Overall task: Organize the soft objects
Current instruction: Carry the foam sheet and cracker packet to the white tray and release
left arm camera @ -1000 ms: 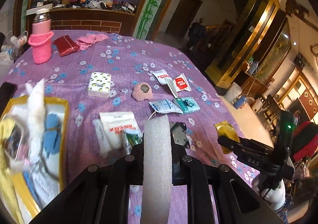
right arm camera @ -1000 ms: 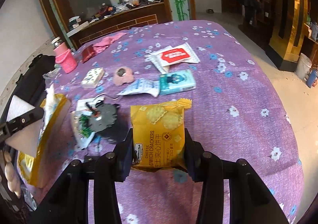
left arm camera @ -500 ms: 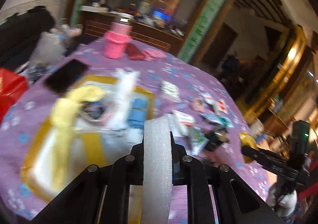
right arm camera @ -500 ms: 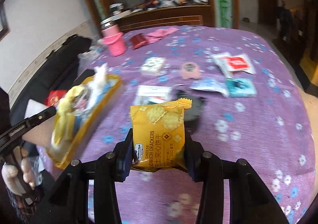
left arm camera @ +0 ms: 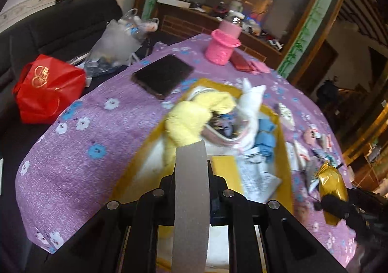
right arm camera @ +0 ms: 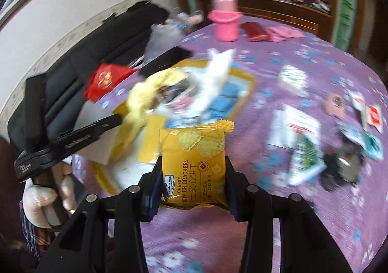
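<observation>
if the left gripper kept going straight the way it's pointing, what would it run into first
Most likely the yellow cloth heaped at the near end of the yellow tray. The left gripper, shut on a strip of white foam, points down at it. Depth is unclear in this fisheye view, so it could pass just short.

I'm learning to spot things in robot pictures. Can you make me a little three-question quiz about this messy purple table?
1. True or false: the right gripper holds a yellow cracker packet.
2. What colour is the knitted cup at the table's far end?
3. The yellow tray holds: A) soft cloths and packets, B) nothing, C) fruit.

Key: 1 true; 2 pink; 3 A.
</observation>
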### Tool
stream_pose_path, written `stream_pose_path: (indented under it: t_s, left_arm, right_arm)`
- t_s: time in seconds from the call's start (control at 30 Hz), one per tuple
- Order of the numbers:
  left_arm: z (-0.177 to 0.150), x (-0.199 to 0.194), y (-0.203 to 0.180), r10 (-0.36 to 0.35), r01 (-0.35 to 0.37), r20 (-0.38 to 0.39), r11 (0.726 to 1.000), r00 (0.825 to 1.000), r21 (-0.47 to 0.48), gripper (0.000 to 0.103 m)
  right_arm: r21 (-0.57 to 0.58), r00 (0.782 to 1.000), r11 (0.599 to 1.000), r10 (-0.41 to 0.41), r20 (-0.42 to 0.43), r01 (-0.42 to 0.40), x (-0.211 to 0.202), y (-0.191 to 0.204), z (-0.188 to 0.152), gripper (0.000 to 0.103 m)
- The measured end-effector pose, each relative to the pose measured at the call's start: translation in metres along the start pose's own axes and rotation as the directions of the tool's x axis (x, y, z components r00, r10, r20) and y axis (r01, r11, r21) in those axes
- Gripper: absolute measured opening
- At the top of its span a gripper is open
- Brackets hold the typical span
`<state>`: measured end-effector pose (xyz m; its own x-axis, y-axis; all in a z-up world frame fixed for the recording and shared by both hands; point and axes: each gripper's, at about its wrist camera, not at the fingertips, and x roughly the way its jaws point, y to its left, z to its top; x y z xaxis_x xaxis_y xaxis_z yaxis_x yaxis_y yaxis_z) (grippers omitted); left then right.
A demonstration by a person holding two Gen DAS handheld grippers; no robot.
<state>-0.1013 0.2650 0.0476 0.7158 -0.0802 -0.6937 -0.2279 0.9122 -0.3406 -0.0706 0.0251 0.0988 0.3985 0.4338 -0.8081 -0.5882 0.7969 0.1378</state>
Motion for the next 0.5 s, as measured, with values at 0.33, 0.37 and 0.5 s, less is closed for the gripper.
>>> stream_pose_path:
  t_s: [0.33, 0.37, 0.5]
  left_arm:
    - [0.000, 0.015, 0.020, 0.023, -0.024, -0.020, 0.999, 1.000, -0.029, 0.049]
    - [0.001, 0.013, 0.022, 0.025, -0.025, -0.010, 0.999, 1.000, -0.036, 0.051]
    - [0.006, 0.001, 0.030, 0.001, 0.001, 0.036, 0.997, 0.999, -0.072, 0.056]
  right_arm:
    - [-0.121, 0.994, 0.992, 0.024, -0.106, -0.037, 0.058, 0.060, 0.001, 0.044]
    - [-0.132, 0.994, 0.991, 0.013, -0.109, -0.027, 0.062, 0.063, 0.000, 0.044]
    - [-0.147, 0.991, 0.989, 0.007, -0.131, -0.026, 0.072, 0.071, -0.005, 0.048]
